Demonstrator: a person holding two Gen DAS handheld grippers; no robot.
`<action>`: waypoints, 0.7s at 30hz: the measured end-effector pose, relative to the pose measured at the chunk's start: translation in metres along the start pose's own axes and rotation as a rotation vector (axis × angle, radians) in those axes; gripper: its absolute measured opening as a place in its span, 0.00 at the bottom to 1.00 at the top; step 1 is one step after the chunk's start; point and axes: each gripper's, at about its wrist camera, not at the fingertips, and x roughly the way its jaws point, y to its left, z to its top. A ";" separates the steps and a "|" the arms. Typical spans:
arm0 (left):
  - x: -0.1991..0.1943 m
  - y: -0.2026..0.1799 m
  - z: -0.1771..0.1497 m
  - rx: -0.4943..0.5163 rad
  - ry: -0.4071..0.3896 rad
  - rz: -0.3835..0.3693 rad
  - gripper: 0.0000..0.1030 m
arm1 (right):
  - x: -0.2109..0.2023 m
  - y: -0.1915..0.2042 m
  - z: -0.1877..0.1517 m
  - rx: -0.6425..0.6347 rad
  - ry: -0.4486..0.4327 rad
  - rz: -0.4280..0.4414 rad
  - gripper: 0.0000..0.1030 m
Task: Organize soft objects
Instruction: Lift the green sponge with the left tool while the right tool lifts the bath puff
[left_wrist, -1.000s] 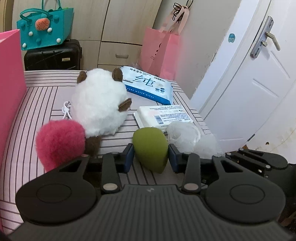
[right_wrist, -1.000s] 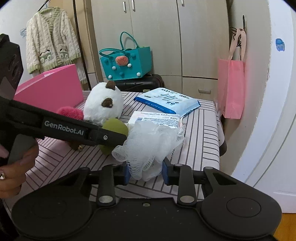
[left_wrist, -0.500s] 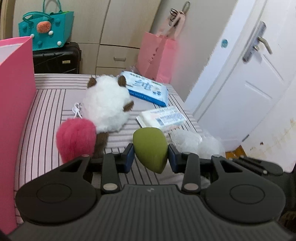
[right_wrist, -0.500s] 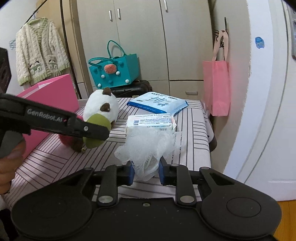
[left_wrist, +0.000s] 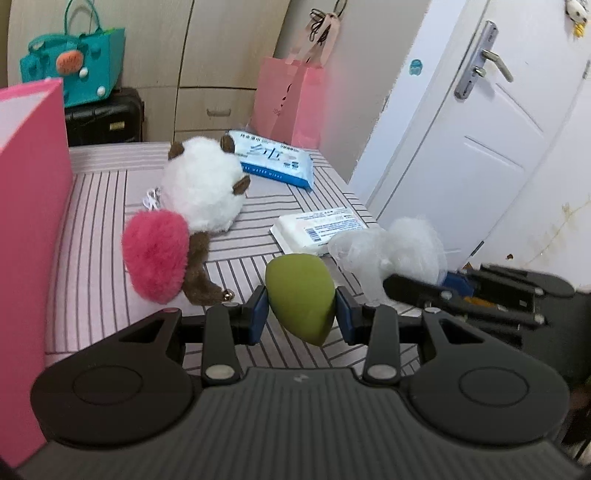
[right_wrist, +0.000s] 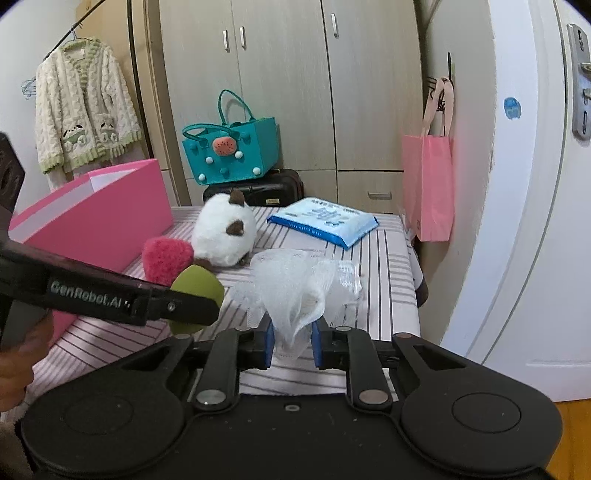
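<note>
My left gripper (left_wrist: 299, 314) is shut on a green egg-shaped sponge (left_wrist: 300, 297) and holds it above the striped table (left_wrist: 96, 258); the sponge also shows in the right wrist view (right_wrist: 197, 284). My right gripper (right_wrist: 293, 341) is shut on a white mesh bath puff (right_wrist: 295, 288), held above the table's near right part; the puff also shows in the left wrist view (left_wrist: 391, 251). A white plush toy with brown ears (left_wrist: 203, 188) and a pink fluffy ball (left_wrist: 155, 254) lie on the table. A pink box (right_wrist: 96, 218) stands at the left.
A blue wipes pack (left_wrist: 273, 158) lies at the table's far side and a white wipes pack (left_wrist: 317, 230) near its right edge. Beyond are a teal bag (right_wrist: 231, 151) on a black suitcase, a hanging pink bag (right_wrist: 428, 184), a wardrobe and a white door (left_wrist: 480, 140).
Both grippers have risen and drawn back from the table, each keeping its object. The left gripper with the sponge has shifted left, so the pink box looms larger beside it.
</note>
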 end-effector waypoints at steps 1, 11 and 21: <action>-0.002 0.000 0.000 0.007 0.002 0.000 0.37 | -0.001 -0.001 0.003 0.004 -0.002 0.002 0.20; 0.003 0.001 -0.003 0.055 0.052 -0.008 0.37 | 0.015 -0.004 -0.010 -0.033 0.194 0.016 0.30; 0.008 0.005 0.002 0.054 0.083 -0.045 0.37 | 0.004 -0.011 -0.011 0.022 0.101 0.078 0.87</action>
